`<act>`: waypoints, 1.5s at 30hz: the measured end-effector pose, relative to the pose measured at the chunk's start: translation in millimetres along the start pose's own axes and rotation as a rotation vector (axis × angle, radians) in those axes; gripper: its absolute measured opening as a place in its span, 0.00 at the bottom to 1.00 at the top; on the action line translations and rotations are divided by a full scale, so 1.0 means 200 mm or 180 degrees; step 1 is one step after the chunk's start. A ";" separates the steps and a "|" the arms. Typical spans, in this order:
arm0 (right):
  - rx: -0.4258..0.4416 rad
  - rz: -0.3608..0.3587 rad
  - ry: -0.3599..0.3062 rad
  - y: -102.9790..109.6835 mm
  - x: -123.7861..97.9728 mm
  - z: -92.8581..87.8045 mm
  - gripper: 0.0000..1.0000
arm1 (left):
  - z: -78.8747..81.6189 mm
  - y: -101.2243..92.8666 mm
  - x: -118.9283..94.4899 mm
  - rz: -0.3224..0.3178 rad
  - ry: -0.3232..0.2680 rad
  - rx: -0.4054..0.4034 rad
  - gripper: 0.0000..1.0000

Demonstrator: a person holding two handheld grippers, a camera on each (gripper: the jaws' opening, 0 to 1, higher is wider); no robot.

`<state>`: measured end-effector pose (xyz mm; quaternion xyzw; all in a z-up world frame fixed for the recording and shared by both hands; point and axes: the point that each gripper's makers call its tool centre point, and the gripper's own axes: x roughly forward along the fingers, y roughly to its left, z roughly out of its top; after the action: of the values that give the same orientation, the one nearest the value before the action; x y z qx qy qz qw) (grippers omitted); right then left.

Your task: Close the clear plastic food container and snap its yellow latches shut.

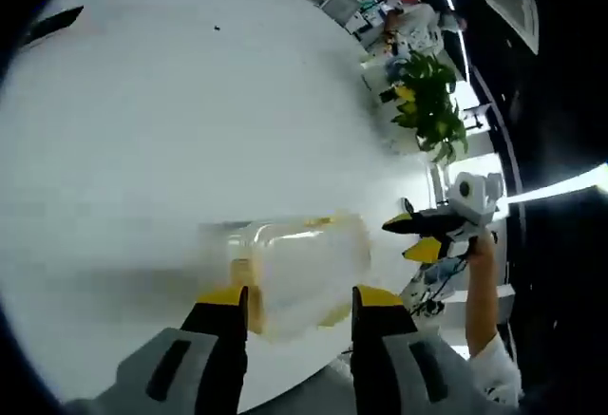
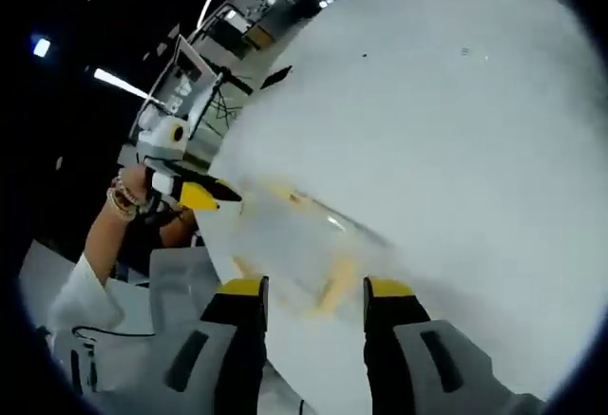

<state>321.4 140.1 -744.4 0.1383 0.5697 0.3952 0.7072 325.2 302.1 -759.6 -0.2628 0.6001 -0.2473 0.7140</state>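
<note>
The clear plastic container (image 1: 299, 268) with yellow latches lies on the white table (image 1: 190, 130), blurred, just beyond my left gripper (image 1: 300, 298), which is open with its yellow-tipped jaws on either side of the container's near end. My right gripper (image 1: 418, 236), held in a hand, comes in from the right, open and apart from the container. In the right gripper view the container (image 2: 309, 235) is a blurred streak with yellow patches ahead of my open right gripper (image 2: 315, 289). The left gripper (image 2: 201, 195) reaches in from the left at the table edge. I cannot tell whether the lid is down.
A small dark object (image 1: 57, 24) lies far off on the table. A green plant (image 1: 432, 102) and cluttered desks stand beyond the table's rim. The table edge (image 2: 223, 254) runs close beneath both grippers. A person's sleeve (image 2: 81, 296) is at the lower left.
</note>
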 end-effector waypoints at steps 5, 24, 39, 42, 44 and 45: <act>-0.0040 -0.0119 0.0214 -0.02 0.08 -0.07 0.35 | -0.07 0.08 0.04 0.0347 0.0194 0.0126 0.33; -0.0221 -0.0392 0.0415 -0.06 0.17 -0.07 0.20 | -0.08 0.11 0.08 0.0436 0.0249 0.0080 0.19; -0.0238 -0.0400 0.0408 -0.06 0.21 -0.07 0.18 | -0.07 0.10 0.06 0.0280 0.0215 0.0032 0.16; -0.0240 -0.0390 0.0413 -0.06 0.20 -0.07 0.18 | -0.07 0.11 0.05 0.0285 0.0229 0.0025 0.16; -0.0219 -0.0366 0.0404 -0.09 0.20 -0.04 0.17 | -0.07 0.11 0.05 0.0284 0.0218 0.0019 0.16; -0.0200 -0.0355 0.0397 -0.09 0.20 -0.03 0.17 | -0.07 0.11 0.05 0.0284 0.0216 0.0024 0.16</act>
<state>325.6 154.7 -785.8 0.0593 0.6068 0.3806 0.6953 313.0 310.4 -783.7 -0.2246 0.6341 -0.2261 0.7045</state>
